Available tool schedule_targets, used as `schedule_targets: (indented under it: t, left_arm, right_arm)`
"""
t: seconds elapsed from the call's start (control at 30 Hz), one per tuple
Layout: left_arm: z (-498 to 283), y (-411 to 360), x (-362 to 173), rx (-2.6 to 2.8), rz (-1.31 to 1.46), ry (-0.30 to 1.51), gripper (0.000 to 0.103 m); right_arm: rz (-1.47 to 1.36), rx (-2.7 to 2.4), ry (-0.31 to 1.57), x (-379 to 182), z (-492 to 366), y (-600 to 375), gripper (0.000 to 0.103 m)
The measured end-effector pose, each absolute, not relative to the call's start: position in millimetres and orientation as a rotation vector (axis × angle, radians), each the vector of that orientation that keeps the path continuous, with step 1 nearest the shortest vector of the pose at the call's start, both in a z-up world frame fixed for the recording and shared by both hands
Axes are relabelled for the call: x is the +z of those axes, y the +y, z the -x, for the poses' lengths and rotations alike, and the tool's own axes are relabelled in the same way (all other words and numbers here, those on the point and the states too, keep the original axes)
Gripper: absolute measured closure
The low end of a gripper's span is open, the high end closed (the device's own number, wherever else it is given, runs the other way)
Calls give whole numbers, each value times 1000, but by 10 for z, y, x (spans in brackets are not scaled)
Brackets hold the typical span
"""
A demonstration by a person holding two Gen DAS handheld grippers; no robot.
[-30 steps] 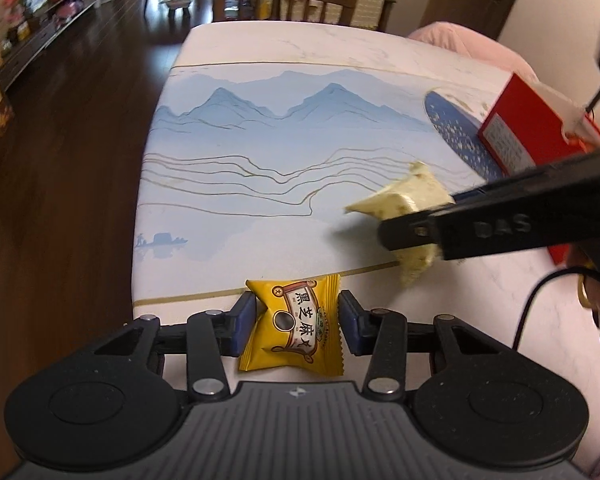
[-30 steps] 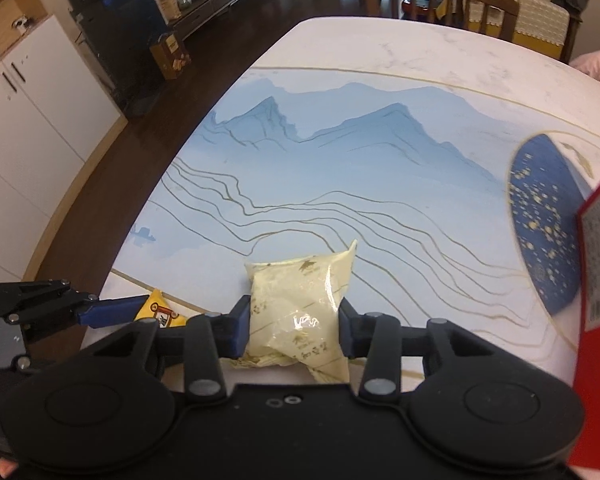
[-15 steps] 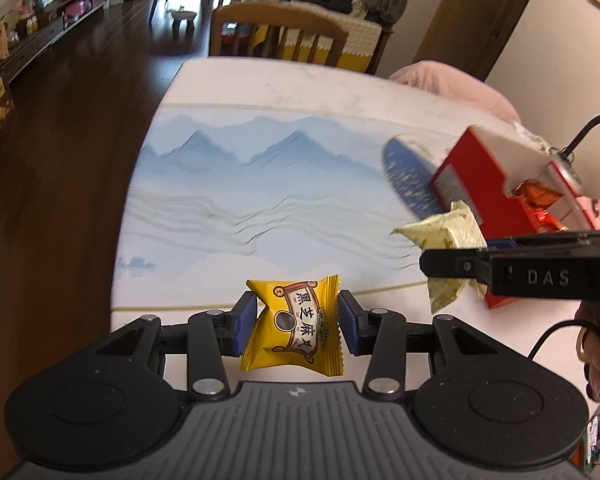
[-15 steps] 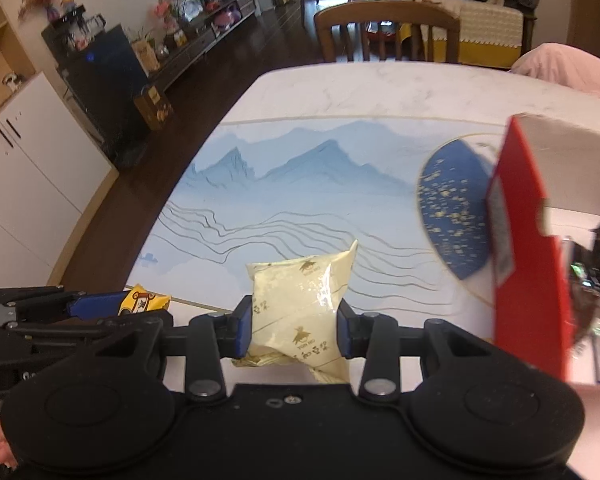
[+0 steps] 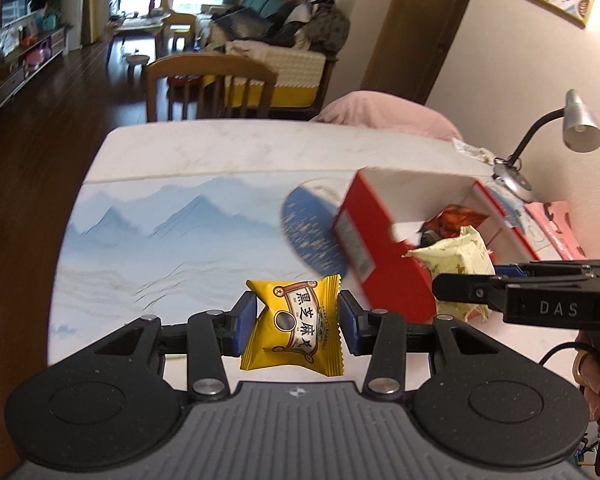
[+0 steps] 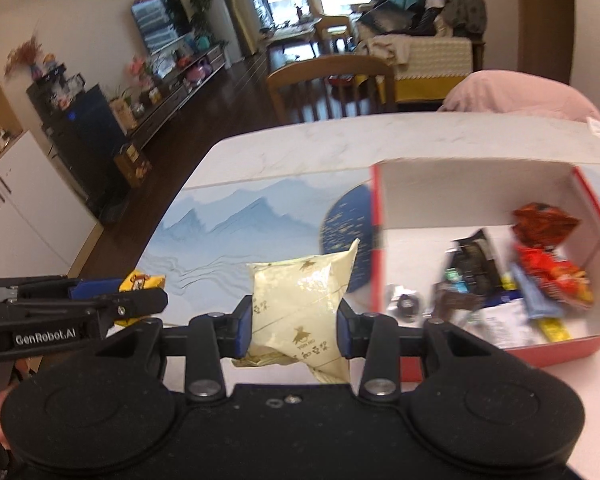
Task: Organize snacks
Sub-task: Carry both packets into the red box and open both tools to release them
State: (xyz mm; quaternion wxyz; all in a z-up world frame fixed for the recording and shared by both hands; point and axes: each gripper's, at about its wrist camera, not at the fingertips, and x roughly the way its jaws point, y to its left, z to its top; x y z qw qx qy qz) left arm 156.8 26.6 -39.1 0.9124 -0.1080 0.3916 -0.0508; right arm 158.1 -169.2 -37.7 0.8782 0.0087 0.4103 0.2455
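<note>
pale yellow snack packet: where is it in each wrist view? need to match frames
Left wrist: pale yellow packet at right of centre, pinched by the right gripper, in front of the red box.
Right wrist: pale yellow packet at bottom centre, between the gripper's blue pads, left of the red box.
Shared landmark: the red box; also the wooden chair behind the table.

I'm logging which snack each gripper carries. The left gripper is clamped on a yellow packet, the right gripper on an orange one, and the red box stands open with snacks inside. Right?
Not quite. The right gripper is shut on a pale cream packet, not an orange one, as the right wrist view shows. The rest holds: the left gripper clamps the yellow packet, and the red box is open with snacks inside.
</note>
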Motion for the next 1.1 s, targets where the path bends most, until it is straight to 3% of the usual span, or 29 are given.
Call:
schedule_targets:
  t: [0.5,1.1]
  left_arm:
    - [-2084,-891,-102,-196,151,782,60]
    - [-2849,-1729,-541,-193,97,934,60]
  right_arm:
    - [-43,426,807,-272,-1883,-2786,65]
    - [-10,373,887,-661,-2631,-3541,65]
